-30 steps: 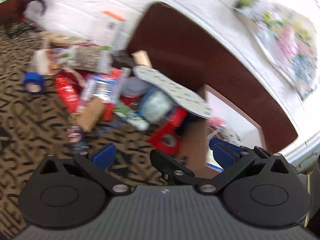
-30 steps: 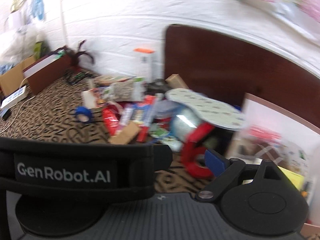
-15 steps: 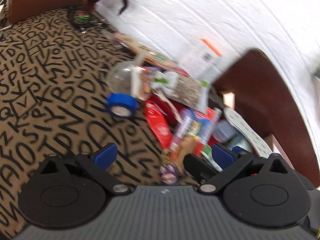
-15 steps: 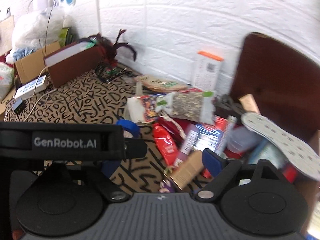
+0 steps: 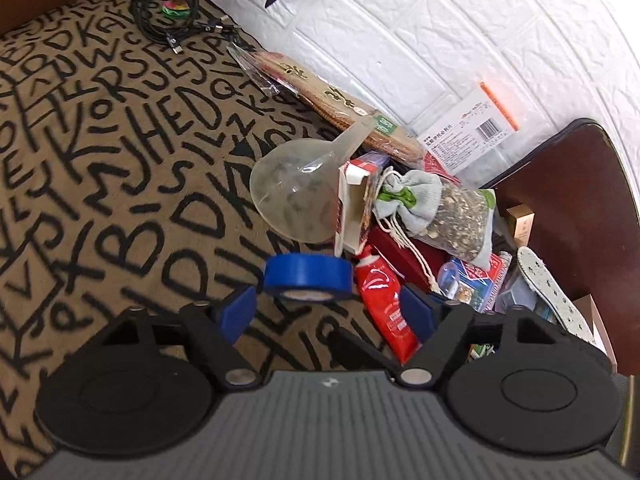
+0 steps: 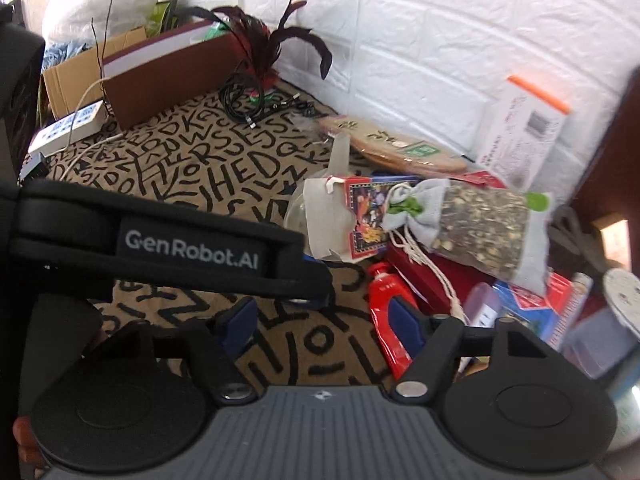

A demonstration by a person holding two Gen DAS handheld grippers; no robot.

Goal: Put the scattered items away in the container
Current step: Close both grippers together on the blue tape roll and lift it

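The left gripper (image 5: 328, 308) stood wide apart, holding nothing, its 2 pads flanking a blue tape roll (image 5: 308, 278) on the lettered rug (image 5: 120, 160). The right gripper (image 6: 320, 320) gaped empty beside the red pouch (image 6: 386, 320).

The tape roll (image 5: 308, 276) lies on the carpet (image 5: 100, 152), left of the pouch (image 5: 384, 304), before the funnel (image 5: 296, 188).
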